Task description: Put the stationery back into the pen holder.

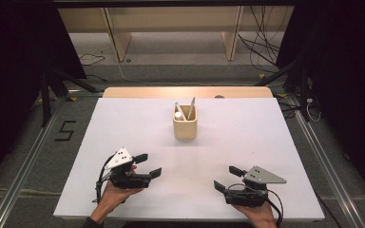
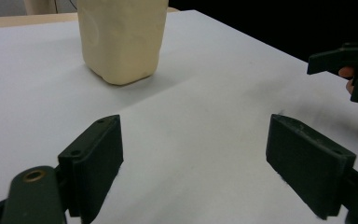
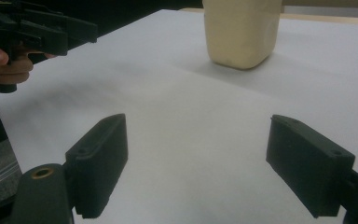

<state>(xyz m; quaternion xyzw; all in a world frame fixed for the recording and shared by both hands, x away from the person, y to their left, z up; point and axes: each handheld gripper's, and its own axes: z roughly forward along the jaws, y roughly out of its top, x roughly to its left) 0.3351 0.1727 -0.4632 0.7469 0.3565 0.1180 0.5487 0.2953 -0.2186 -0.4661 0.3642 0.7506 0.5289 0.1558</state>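
Note:
A cream-coloured cup [image 1: 185, 126] stands upright on the white table top [image 1: 123, 123], toward the back centre, with two or three white sticks [image 1: 191, 108] leaning inside it. My left gripper [image 1: 148, 165] rests near the front left, jaws wide apart and nothing between them. At the front right, my right gripper [image 1: 227, 177] is likewise open and holds nothing. In the left gripper view the cup [image 2: 121, 39] stands ahead beyond the gripper [image 2: 193, 165], and the other gripper [image 2: 349, 65] shows at the right edge. In the right gripper view the cup [image 3: 242, 30] lies ahead of the gripper [image 3: 193, 163].
A wooden strip [image 1: 185, 91] runs along the table's far edge. Behind it are wooden frame legs [image 1: 119, 40] and loose cables [image 1: 261, 38] on the floor. Black stands [image 1: 47, 85] flank the table on both sides.

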